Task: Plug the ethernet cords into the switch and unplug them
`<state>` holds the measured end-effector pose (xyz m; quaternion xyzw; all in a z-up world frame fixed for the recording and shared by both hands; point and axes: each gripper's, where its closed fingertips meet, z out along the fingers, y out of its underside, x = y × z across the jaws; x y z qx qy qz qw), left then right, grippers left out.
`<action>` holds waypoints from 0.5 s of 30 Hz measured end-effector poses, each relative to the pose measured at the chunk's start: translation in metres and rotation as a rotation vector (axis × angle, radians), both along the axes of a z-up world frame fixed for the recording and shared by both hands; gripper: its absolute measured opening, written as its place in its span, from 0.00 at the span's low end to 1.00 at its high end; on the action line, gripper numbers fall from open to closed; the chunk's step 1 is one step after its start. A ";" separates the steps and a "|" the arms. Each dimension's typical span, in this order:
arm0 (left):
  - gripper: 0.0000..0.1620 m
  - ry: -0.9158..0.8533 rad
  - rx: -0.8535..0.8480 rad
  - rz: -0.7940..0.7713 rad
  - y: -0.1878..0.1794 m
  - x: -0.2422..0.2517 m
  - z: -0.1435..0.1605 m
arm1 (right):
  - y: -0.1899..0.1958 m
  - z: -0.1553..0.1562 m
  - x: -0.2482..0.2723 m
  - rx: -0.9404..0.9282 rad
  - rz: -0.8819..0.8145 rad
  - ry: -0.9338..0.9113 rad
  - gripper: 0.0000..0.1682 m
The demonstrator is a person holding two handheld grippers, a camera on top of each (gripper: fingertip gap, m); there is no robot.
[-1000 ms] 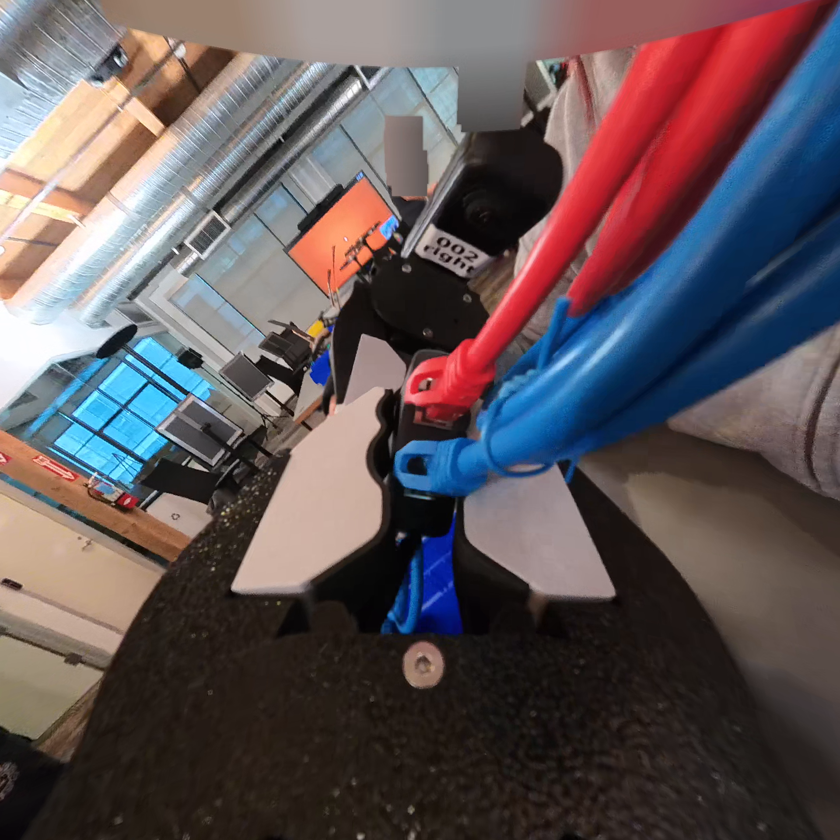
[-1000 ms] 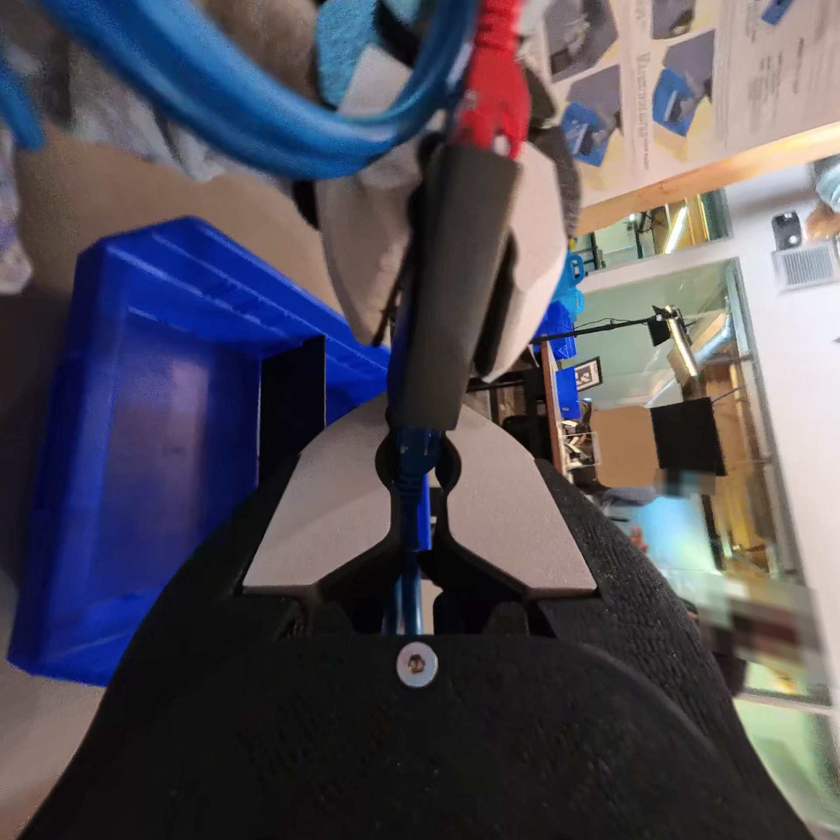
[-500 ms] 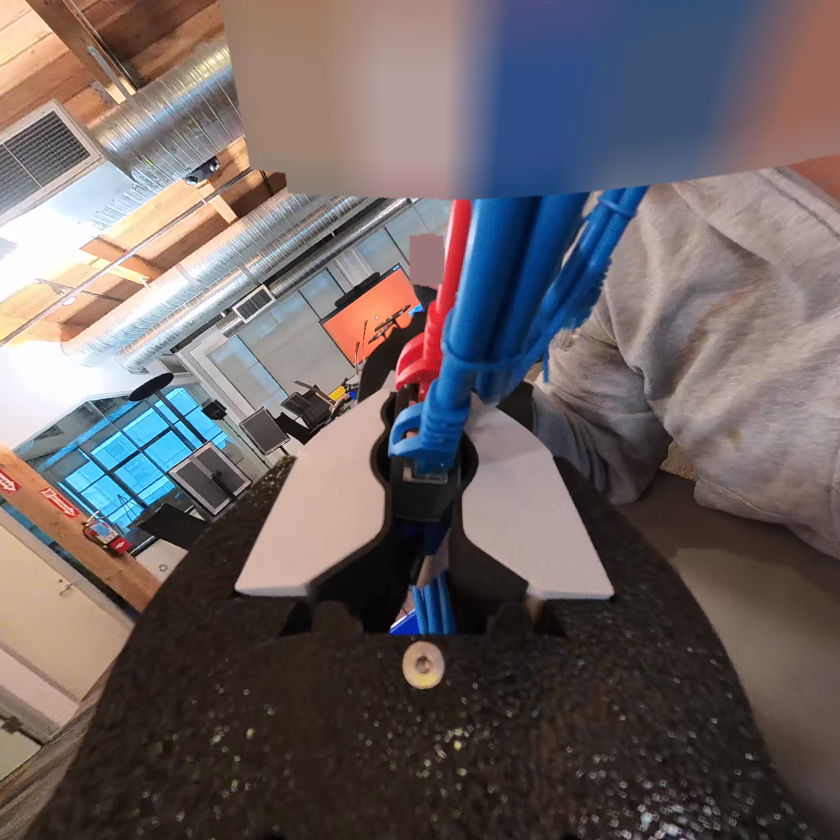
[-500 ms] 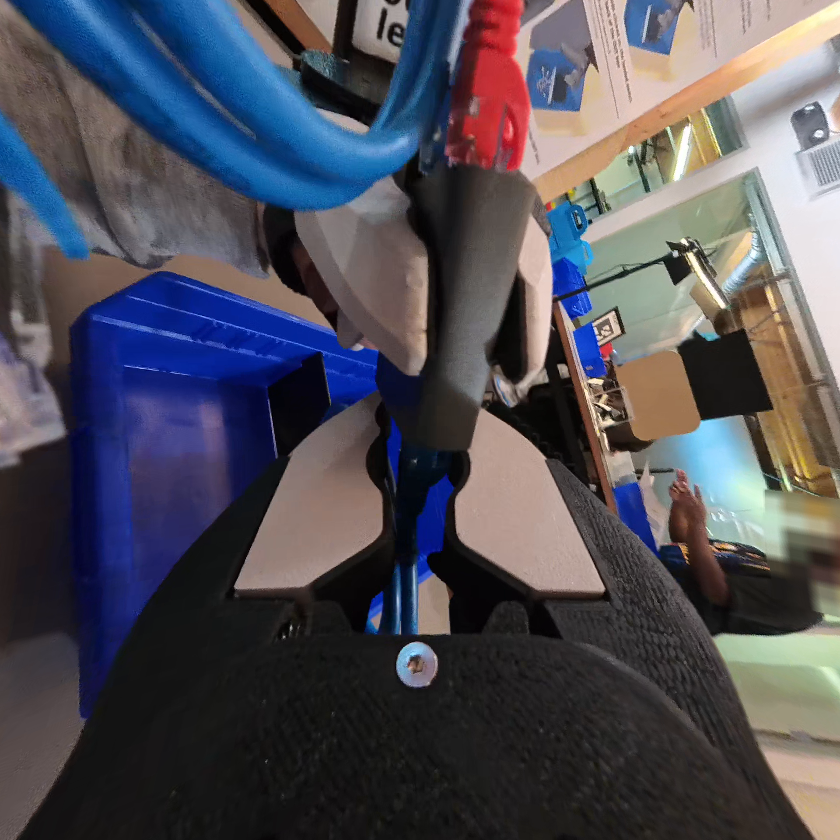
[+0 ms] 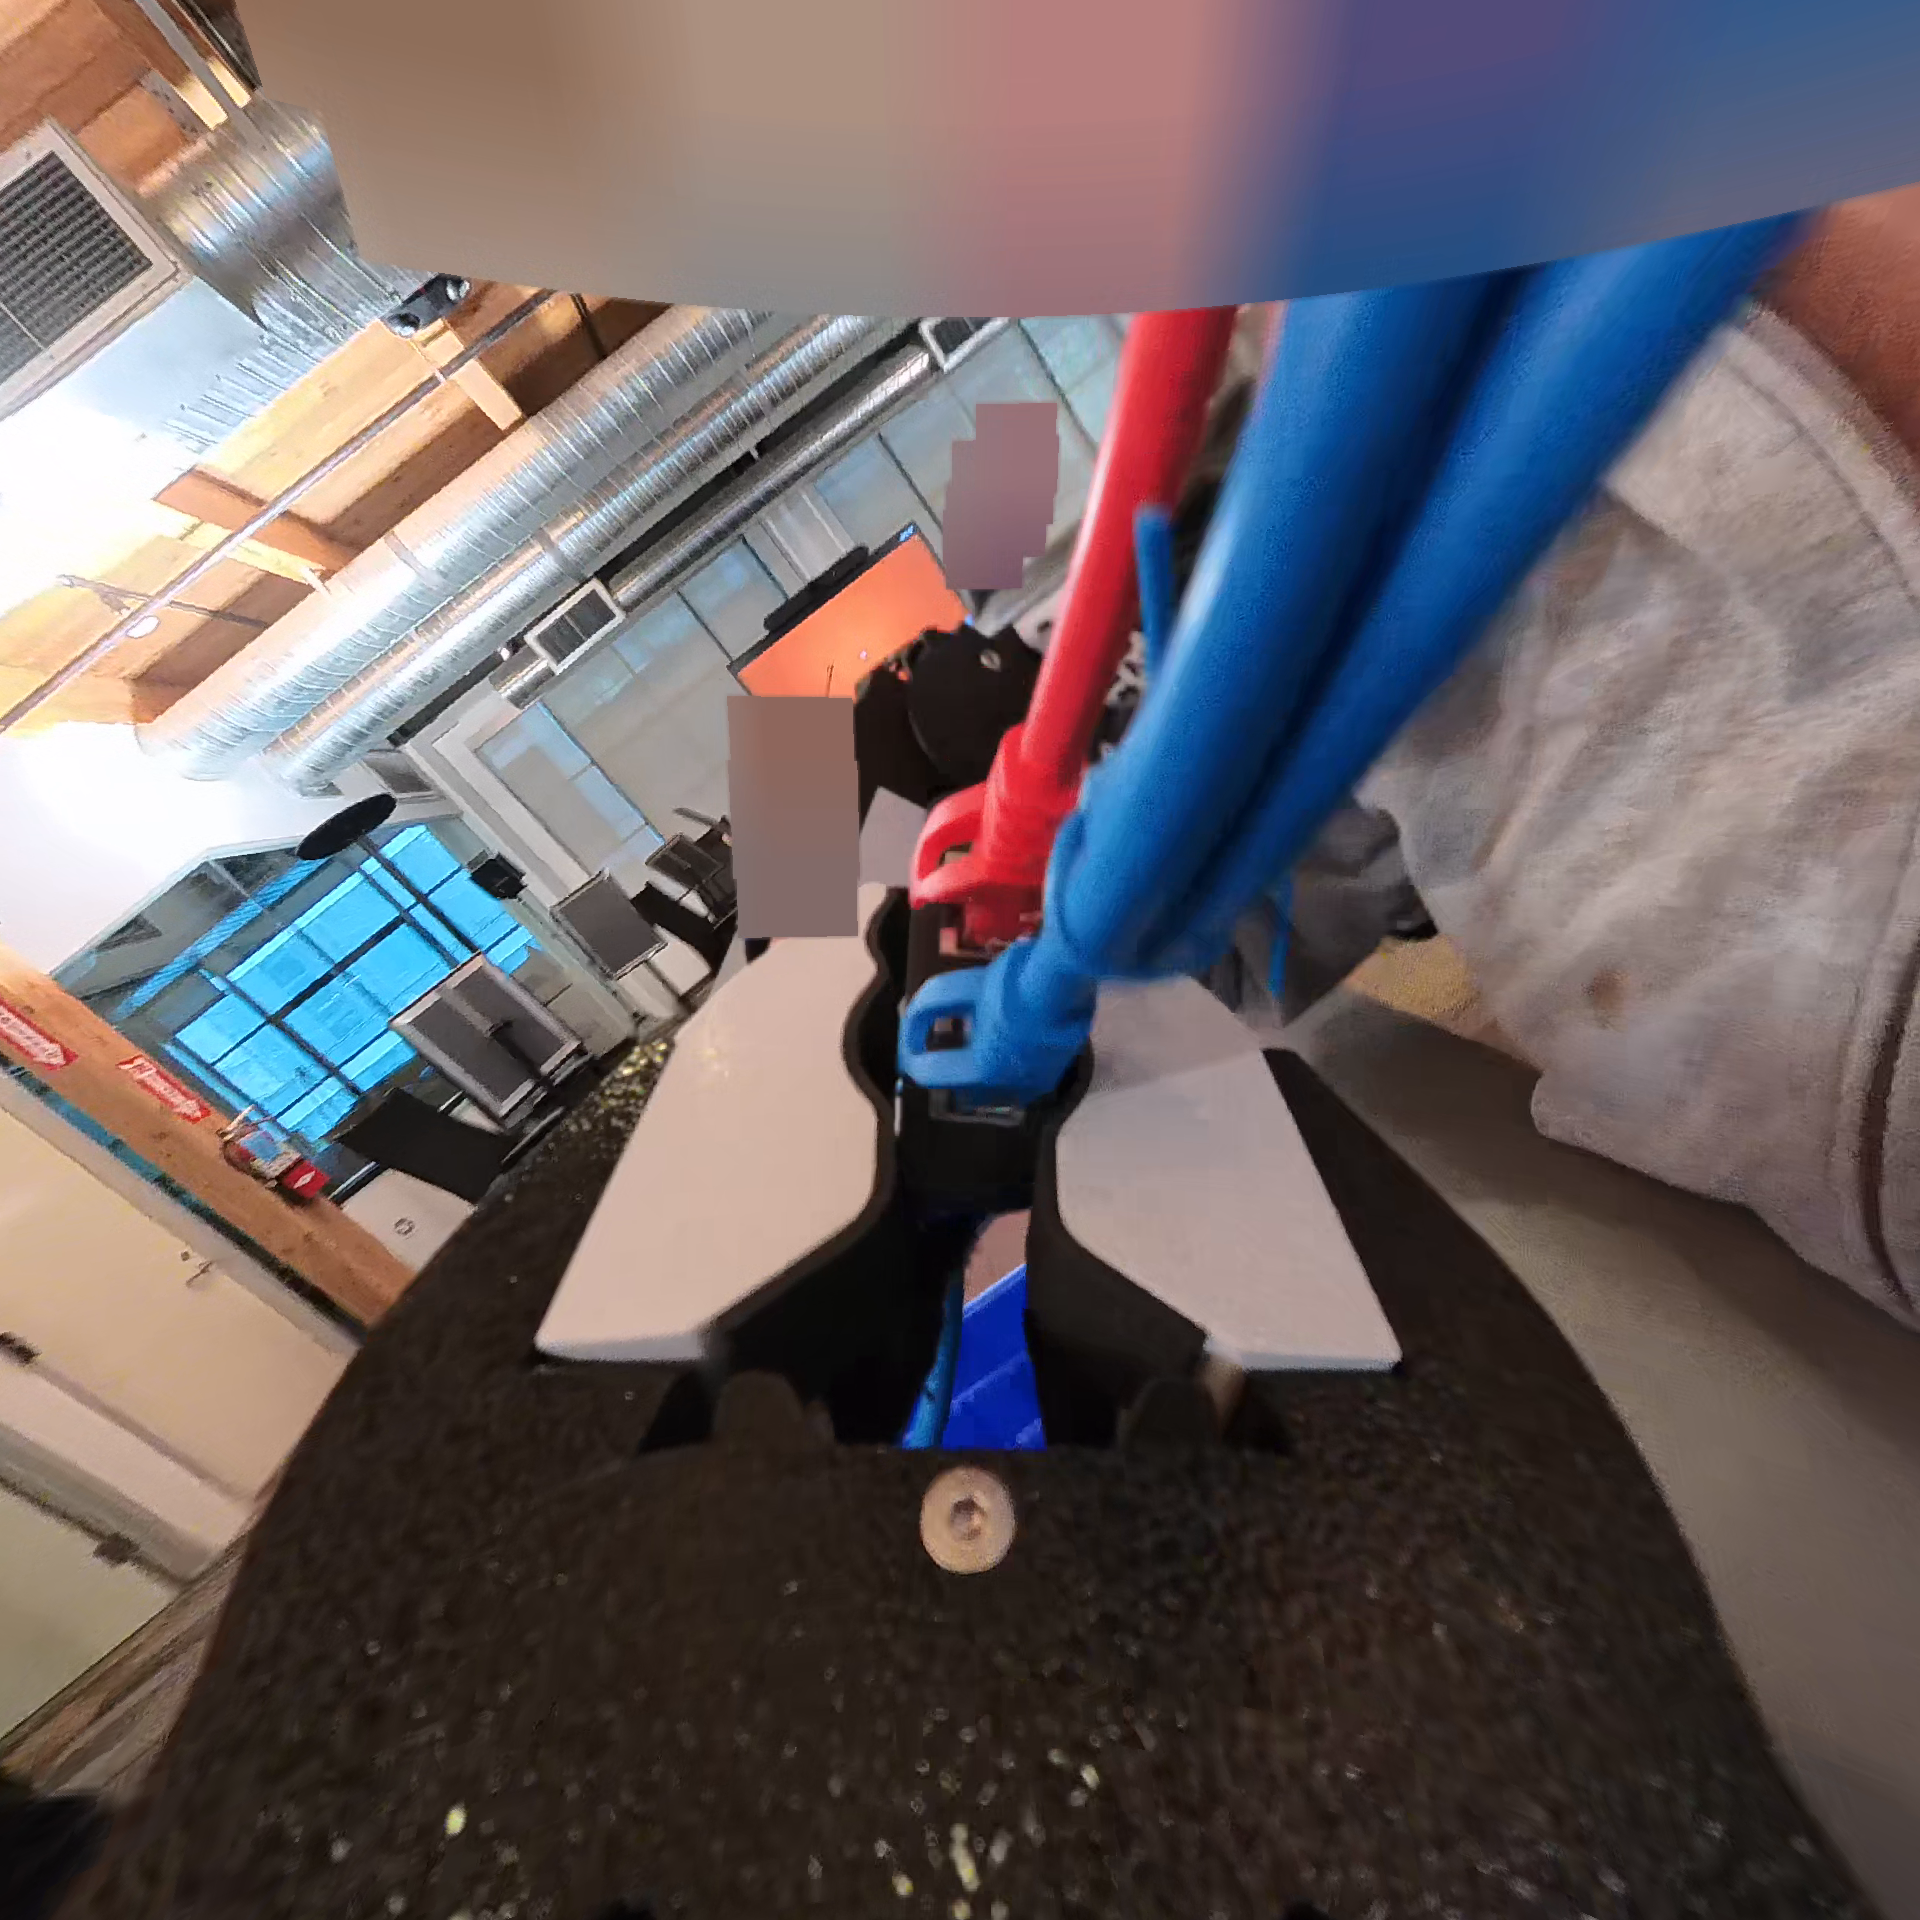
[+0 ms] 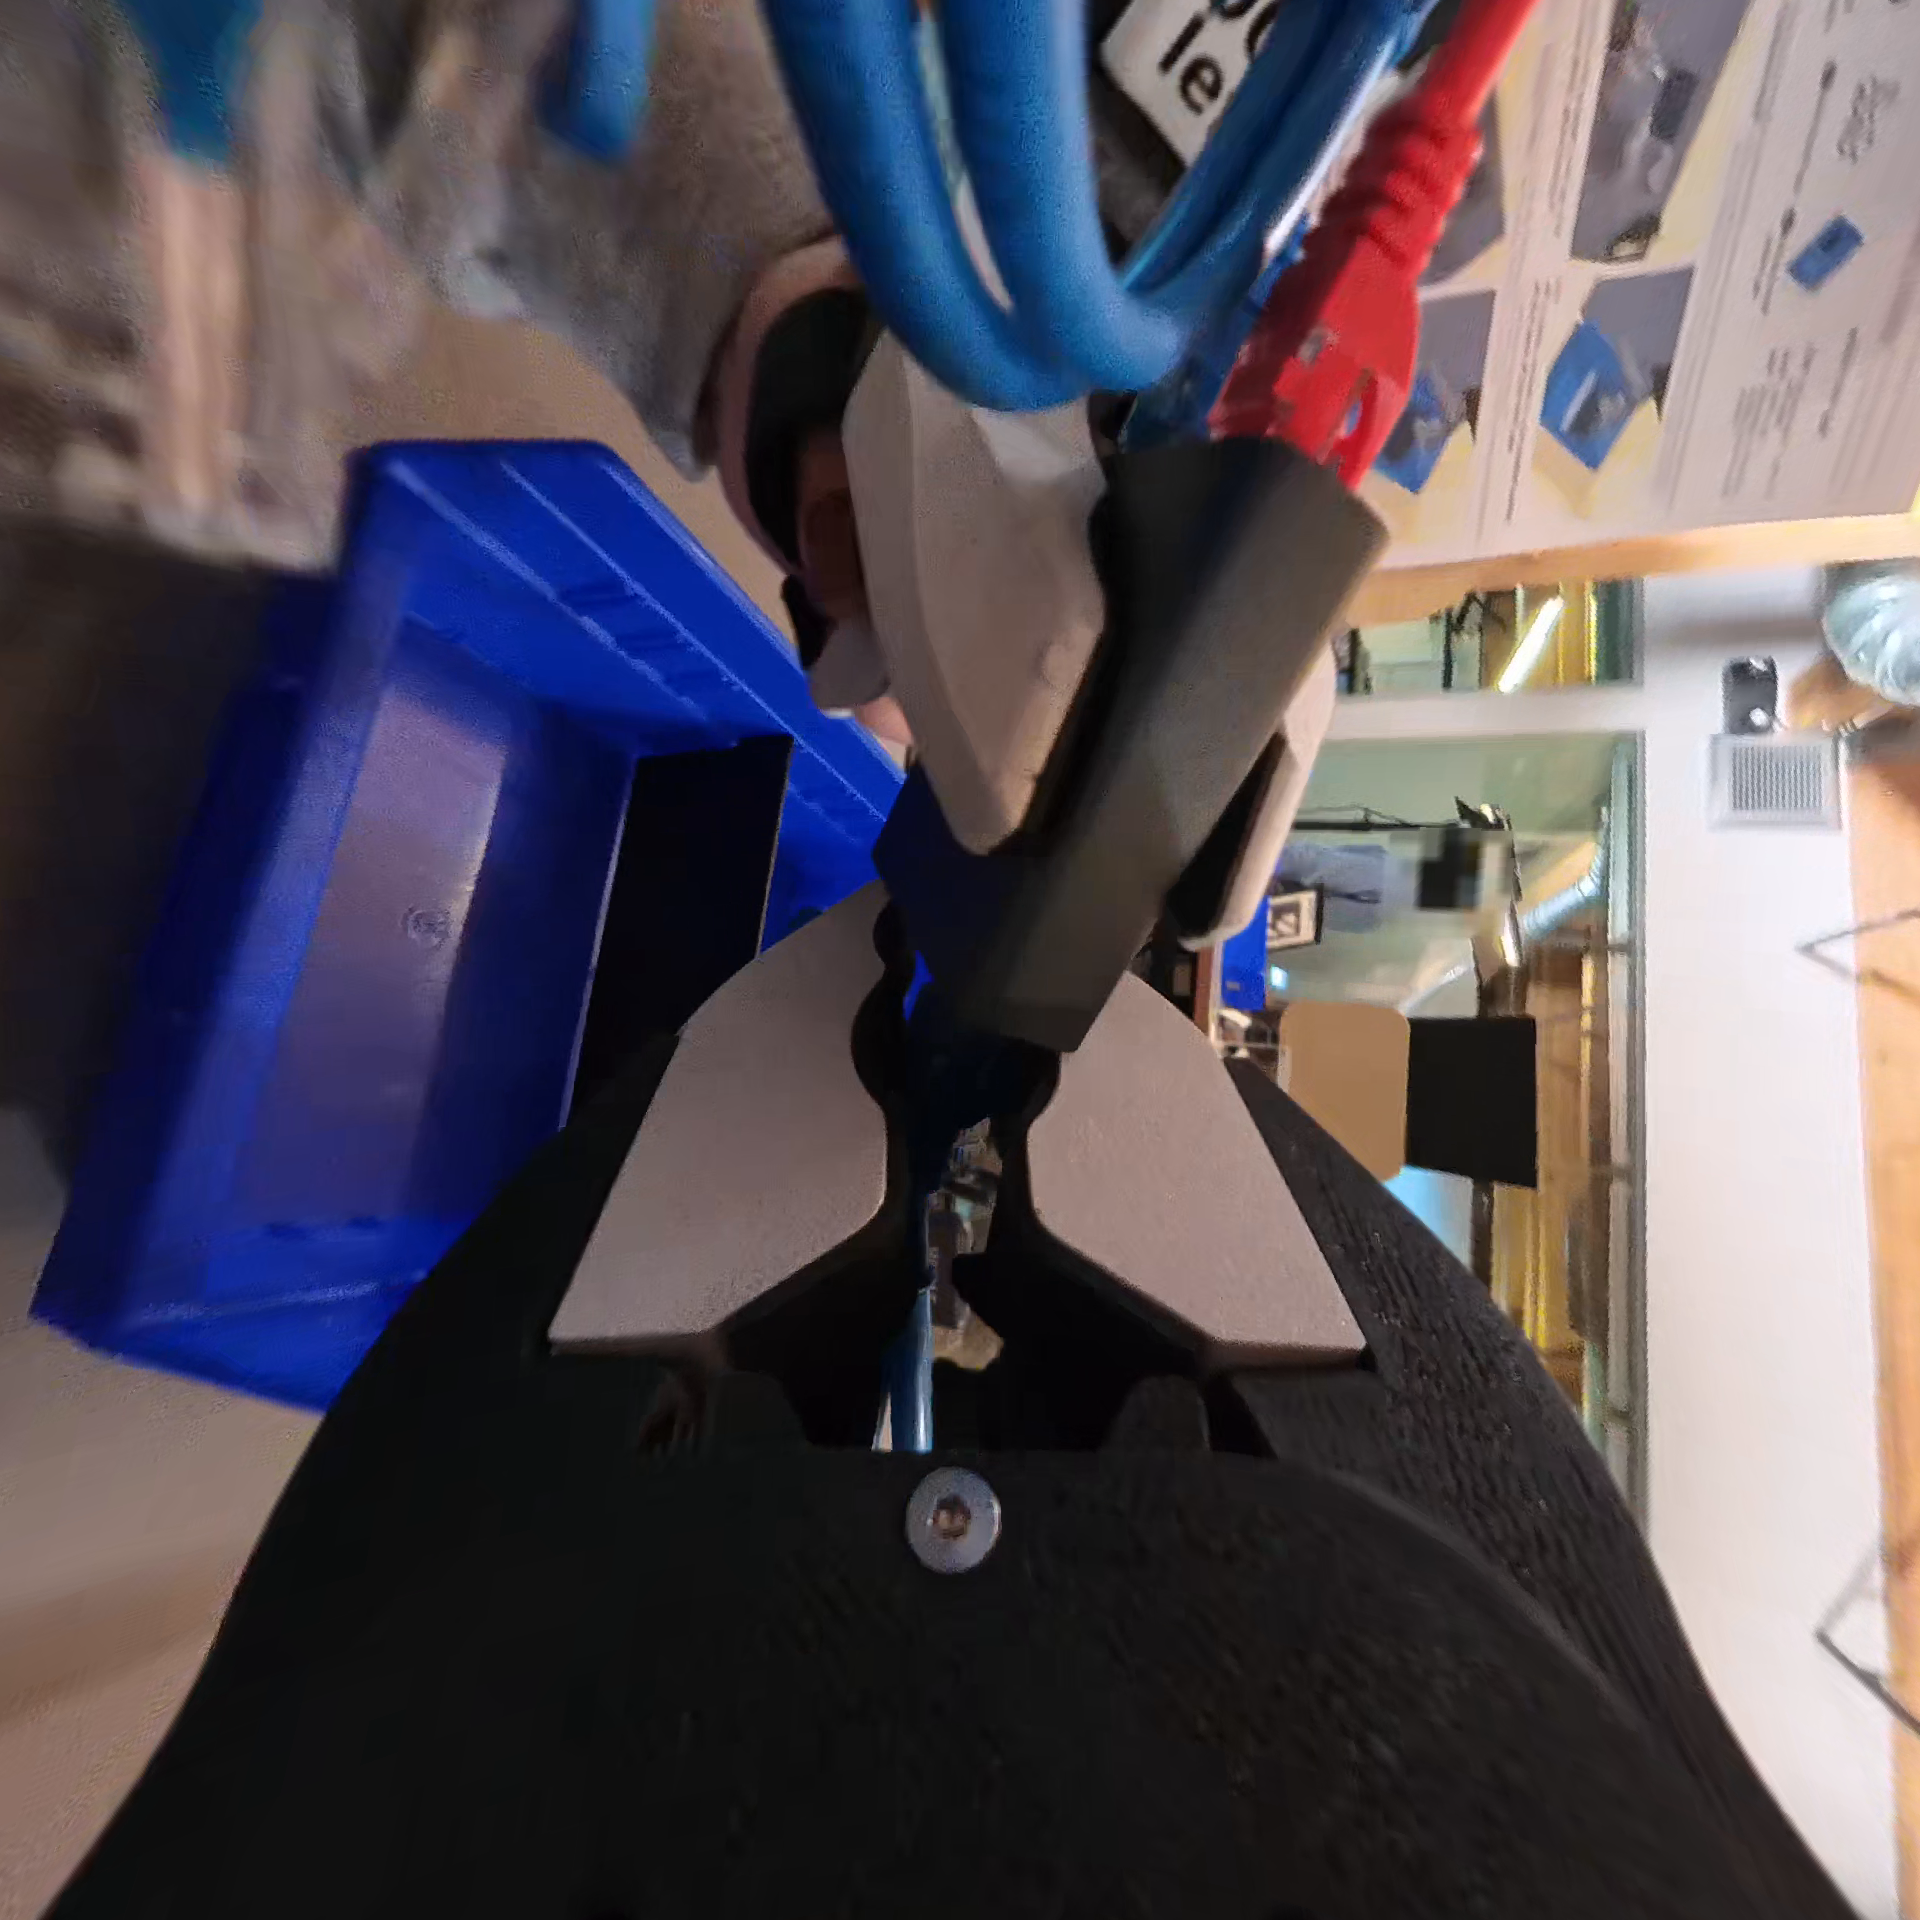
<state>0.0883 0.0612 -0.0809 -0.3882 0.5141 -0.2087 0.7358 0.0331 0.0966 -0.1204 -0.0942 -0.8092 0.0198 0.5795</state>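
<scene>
- The left gripper [image 5: 971,1081] sat at the middle of its own view, its grey fingers [image 5: 748,1153] closed tight on a black block [image 5: 966,1143] with sockets in its end.
- A blue plug [image 5: 997,1029] was seated in the near socket of that block, and a red plug [image 5: 982,862] in the socket just above it in the frame.
- From the plugs, thick blue cables [image 5: 1351,644] ran up to the upper right of the frame, with a red cable [image 5: 1122,540] beside them on the left.
- A grey sleeve [image 5: 1662,810] filled the right side of the left wrist view, behind the cables.
- In the right wrist view, the right gripper [image 6: 956,1070] was clamped on a thin blue cable [image 6: 914,1382] that ran down between its grey fingers [image 6: 758,1143] toward the camera.
- Just above its tips, the same black block [image 6: 1164,748] hung tilted, pinched between the left gripper's pale fingers [image 6: 966,603]; its lower end touched the right gripper's tips.
- Blue cable loops [image 6: 987,270] and the red plug [image 6: 1340,322] crowded the top centre of that frame.
- A blue plastic bin [image 6: 343,935] lay at the left, on a tan surface [image 6: 125,1558].
- Posters [image 6: 1714,260] hung in the upper right corner.
</scene>
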 end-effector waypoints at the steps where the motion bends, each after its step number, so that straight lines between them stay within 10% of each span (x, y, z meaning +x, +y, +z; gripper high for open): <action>1: 0.13 0.029 0.006 0.027 -0.001 0.002 -0.002 | -0.002 0.000 0.004 -0.006 0.019 -0.023 0.08; 15: 0.14 0.065 -0.027 0.033 -0.002 0.015 -0.014 | -0.005 -0.012 0.019 -0.061 0.077 -0.060 0.08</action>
